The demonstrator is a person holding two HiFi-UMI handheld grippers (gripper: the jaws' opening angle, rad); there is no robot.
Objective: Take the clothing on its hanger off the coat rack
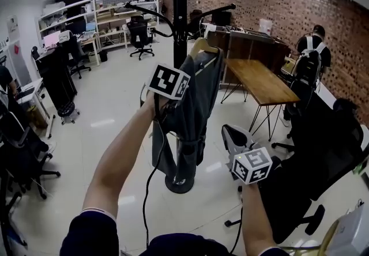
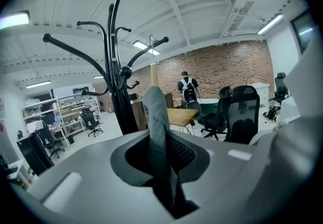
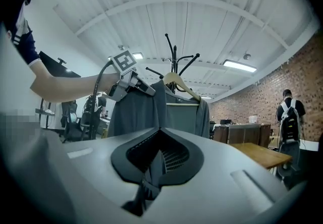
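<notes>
Hanging on its wooden hanger (image 1: 203,46), the grey garment (image 1: 195,96) sits close against the pole of the black coat rack (image 1: 180,18), above a glossy pale floor (image 1: 109,110). The fingers of the left gripper (image 2: 161,165) pinch its fabric near the shoulder. The right gripper (image 3: 151,170), lower and apart from it, has its fingers pressed together on nothing. Behind stand a wooden bench (image 1: 259,79), black office chairs (image 1: 323,151), shelves (image 1: 115,12) and a brick wall (image 1: 300,1).

The clothing (image 1: 193,99) is matt grey cloth with a visible weave. Its hanger (image 1: 203,45) is pale, smooth wood. The coat rack (image 1: 180,18) looks like black metal with a slight sheen. The floor (image 1: 115,116) is pale and glossy, the wall (image 1: 323,1) rough red brick, the table (image 1: 259,79) wood-topped.
</notes>
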